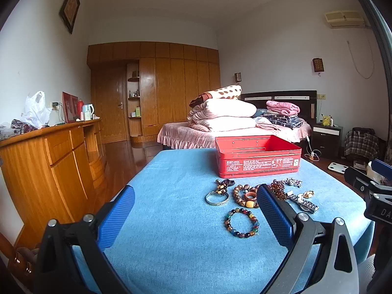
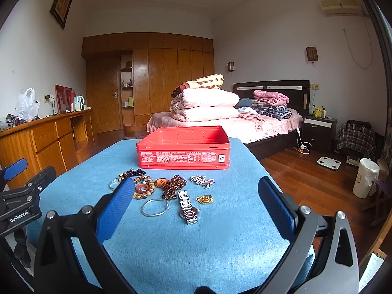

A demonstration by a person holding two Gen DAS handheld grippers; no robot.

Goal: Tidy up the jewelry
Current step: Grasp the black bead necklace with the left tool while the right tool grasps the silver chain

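Note:
An open red tin box point(image 1: 257, 156) point(image 2: 183, 150) stands at the far side of a table with a blue cloth point(image 1: 171, 220) point(image 2: 220, 245). Jewelry lies in front of it: a multicoloured bead bracelet point(image 1: 241, 223), a silver cuff point(image 1: 216, 199), brown bead bracelets point(image 2: 144, 187), a thin silver bangle point(image 2: 154, 207), a metal watch point(image 2: 188, 208), a gold piece point(image 2: 205, 199) and a silver chain point(image 2: 202, 180). My left gripper point(image 1: 196, 203) is open, hovering near the front left of the pile. My right gripper point(image 2: 193, 201) is open over the watch and bangle. Neither holds anything.
A wooden dresser point(image 1: 49, 156) runs along the left wall. A bed point(image 2: 245, 122) with stacked bedding stands behind the table, beside a dark nightstand point(image 2: 318, 129). A white bin point(image 2: 365, 178) and a scale point(image 2: 328, 163) sit on the wooden floor at right.

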